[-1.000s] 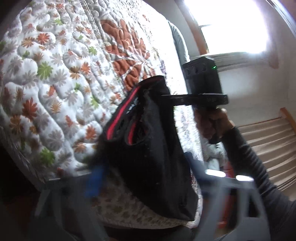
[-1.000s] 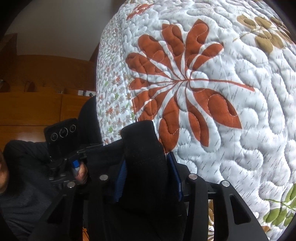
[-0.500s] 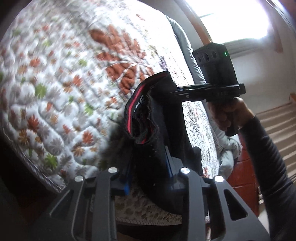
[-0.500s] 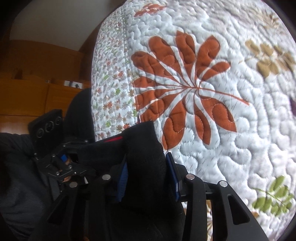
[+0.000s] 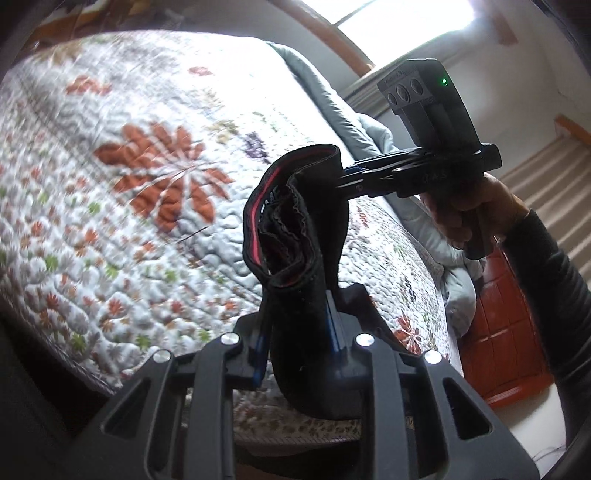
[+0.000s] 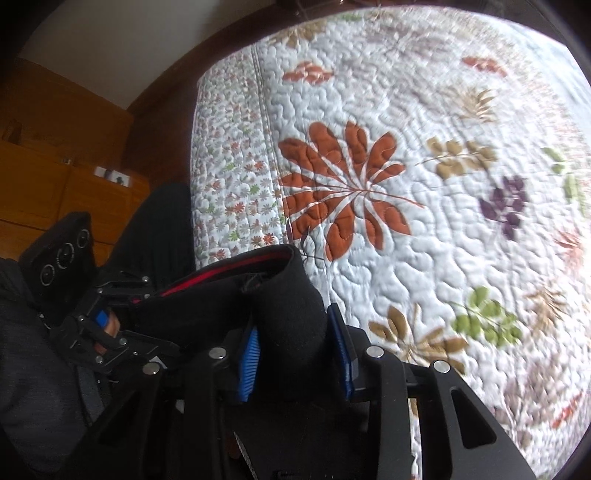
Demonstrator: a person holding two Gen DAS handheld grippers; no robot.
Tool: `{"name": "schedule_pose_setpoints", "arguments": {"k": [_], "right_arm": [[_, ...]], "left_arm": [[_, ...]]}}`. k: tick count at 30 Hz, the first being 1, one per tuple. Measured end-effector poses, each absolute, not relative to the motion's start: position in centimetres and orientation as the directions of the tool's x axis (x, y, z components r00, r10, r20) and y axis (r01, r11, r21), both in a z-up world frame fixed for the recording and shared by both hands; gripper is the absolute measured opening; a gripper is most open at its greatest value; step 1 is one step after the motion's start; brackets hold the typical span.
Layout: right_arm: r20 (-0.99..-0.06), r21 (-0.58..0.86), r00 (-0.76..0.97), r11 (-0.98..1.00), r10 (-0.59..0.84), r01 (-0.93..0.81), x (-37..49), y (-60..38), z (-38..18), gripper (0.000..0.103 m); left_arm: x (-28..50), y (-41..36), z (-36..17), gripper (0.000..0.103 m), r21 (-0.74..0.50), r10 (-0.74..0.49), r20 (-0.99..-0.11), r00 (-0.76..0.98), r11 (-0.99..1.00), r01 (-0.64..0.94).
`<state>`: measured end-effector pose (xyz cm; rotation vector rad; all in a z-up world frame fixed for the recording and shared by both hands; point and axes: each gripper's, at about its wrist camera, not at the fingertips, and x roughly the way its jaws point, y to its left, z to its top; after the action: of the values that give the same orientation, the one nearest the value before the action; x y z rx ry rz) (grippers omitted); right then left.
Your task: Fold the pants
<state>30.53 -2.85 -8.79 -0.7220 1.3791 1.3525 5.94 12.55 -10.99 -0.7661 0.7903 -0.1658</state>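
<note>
A quilt [image 6: 424,229] printed with leaves and flowers covers the bed ahead of both grippers. The left wrist view alone shows a bright window [image 5: 402,26], a grey blanket [image 5: 373,133] at the quilt's far edge and an orange cabinet [image 5: 502,325]; the right wrist view alone shows wooden furniture [image 6: 44,177]. The pants [image 5: 299,258], black with red trim, hang above the quilt between the 2 grippers. The left gripper [image 5: 297,339] is clenched on 1 end, the right gripper [image 6: 295,354] on the other

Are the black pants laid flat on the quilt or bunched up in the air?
Bunched and airborne: pants hang between both hand-held grippers, above the quilt.
</note>
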Motion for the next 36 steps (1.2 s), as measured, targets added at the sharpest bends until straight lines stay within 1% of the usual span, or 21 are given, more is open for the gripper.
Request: {"name": "schedule_pose_setpoints", "arguments": {"k": [7,15,26,36], "right_arm": [[-0.944,0.253,-0.186,0.235,0.272,-0.938,29.1,-6.3,-4.9,0.032],[-0.953,0.173,-0.086,0.287,0.291,-0.942,27.2,-10.1,-1.5,0.031],[-0.953,0.089,0.024,0.356,0.303,-0.93,25.6,-13.7,1.2,0.031],[-0.947,0.044,0.09,0.4,0.309,-0.916,24.3,-16.2,2.8,0.03]], "left_arm": [[5.2,9.9,-8.2,0.024,-0.634,-0.417,-0.565,0.712,0.772,-0.051],[4.8,7.4,-6.3,0.024,-0.588,-0.429,-0.556,0.712,0.808,0.027],[4.7,4.6,-3.9,0.024,-0.528,-0.436,-0.553,0.71,0.843,0.107],[4.3,2.4,-2.5,0.024,-0.477,-0.44,-0.554,0.707,0.863,0.163]]}}
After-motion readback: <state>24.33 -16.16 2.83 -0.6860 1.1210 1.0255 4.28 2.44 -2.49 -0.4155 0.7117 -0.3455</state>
